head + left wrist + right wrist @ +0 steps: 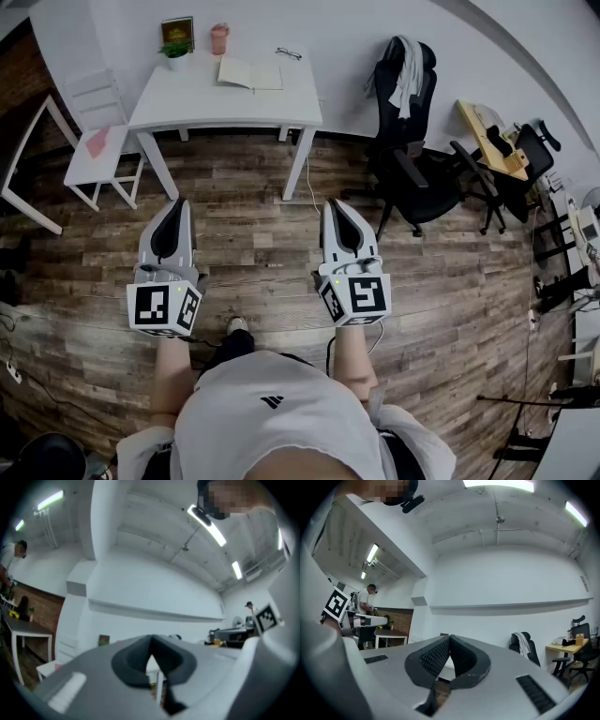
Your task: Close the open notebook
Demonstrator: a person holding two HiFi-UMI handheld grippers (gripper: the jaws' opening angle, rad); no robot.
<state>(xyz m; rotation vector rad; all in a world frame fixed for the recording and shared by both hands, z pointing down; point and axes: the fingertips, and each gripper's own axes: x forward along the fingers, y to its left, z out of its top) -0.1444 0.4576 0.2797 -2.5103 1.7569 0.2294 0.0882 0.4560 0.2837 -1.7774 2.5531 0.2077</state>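
Head view shows both pairs of jaws clenched on nothing, the left gripper (178, 204) and right gripper (336, 206) side by side over the wood floor (262, 248) at mid frame. The open notebook (249, 73) lies flat on the white desk (187, 98) at upper middle, well apart from them. The approach looks not yet begun; the next move calls for stepping up and catching a cover edge.

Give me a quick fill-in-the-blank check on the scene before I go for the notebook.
1. The notebook lies ____ on the white table.
2. The left gripper and the right gripper are both over the wooden floor, short of the table, with their jaws ____.
3. The cup standing behind the notebook is ____ in colour.

Missing words: open; shut; pink
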